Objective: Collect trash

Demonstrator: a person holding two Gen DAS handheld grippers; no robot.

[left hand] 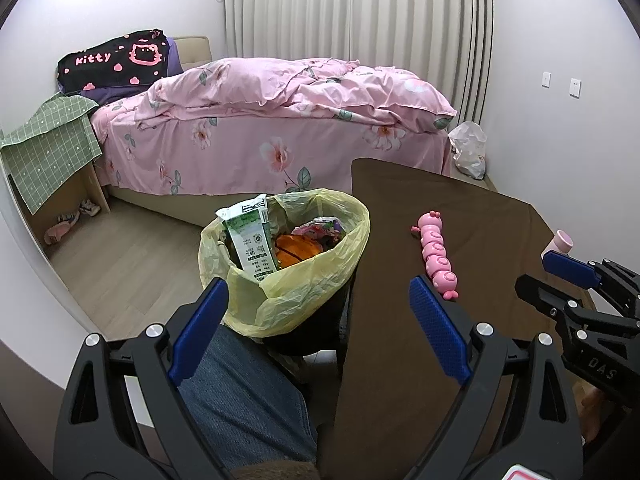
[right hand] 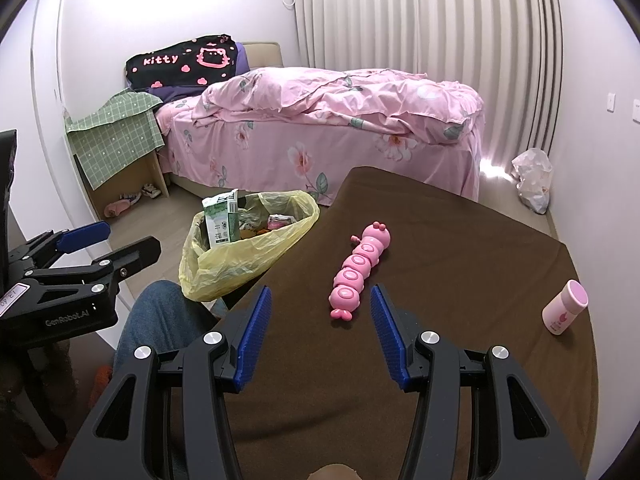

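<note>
trash bin [left hand: 288, 280] with yellow bag sits just beside counter [right hand: 460, 240] edge, carton and wrappers inside. pink bottle [right hand: 565, 307] on counter lies right of caterpillar toy [right hand: 358, 270], upright, long axis vertical. right claw [right hand: 318, 336] nearer, wide open, empty. left claw [left hand: 316, 328] by bin, open, empty.

Beyond both grippers, on the bed, the black blanket [right hand: 184, 62] carries the word "kitty" in pink letters beside a cat-face outline. The left gripper [right hand: 106, 242], seen from the right wrist, bears "GenRobot.AI" on its black body, plus a small white sticker with digits too blurred to read. The right gripper [left hand: 560, 276], seen from the left wrist, shows "DAS". The milk carton [left hand: 250, 238] ahead of the left gripper has printed text too small to read.
</note>
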